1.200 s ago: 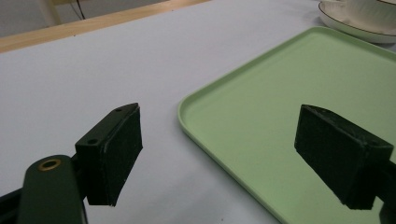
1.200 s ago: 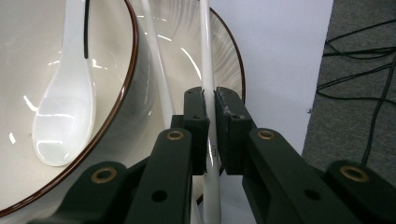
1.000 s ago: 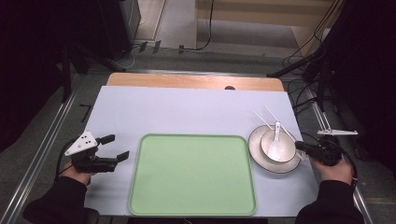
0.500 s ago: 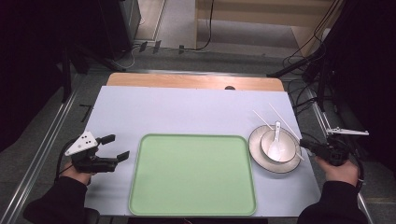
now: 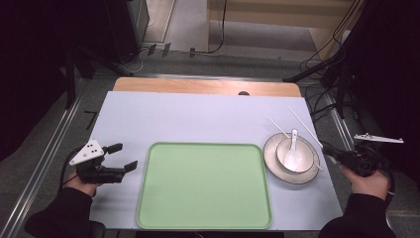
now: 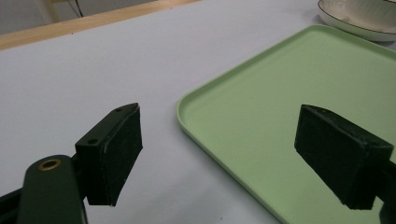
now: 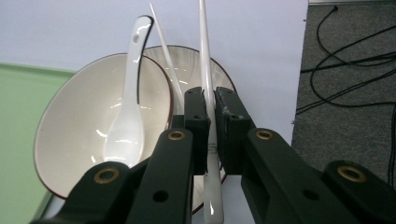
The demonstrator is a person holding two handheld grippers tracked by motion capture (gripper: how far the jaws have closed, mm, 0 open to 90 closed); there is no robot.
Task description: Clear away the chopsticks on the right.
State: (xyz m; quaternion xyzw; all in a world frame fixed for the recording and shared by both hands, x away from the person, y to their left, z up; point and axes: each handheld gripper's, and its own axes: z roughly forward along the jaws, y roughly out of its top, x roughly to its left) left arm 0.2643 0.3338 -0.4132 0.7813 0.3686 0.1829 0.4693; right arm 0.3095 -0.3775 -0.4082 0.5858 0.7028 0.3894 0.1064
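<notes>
Apparently the right hand-held gripper [image 7: 211, 135] grasps a chopstick [image 7: 205, 70] at the surface's right edge; lifting comes next. Left hand-held gripper [image 6: 233, 154] waits released.

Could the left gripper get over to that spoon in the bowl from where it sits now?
Probably yes. The left gripper is open and holds nothing, and only the flat green tray lies between it and the spoon in the bowl. It would have to cross the whole tray, though.
</notes>
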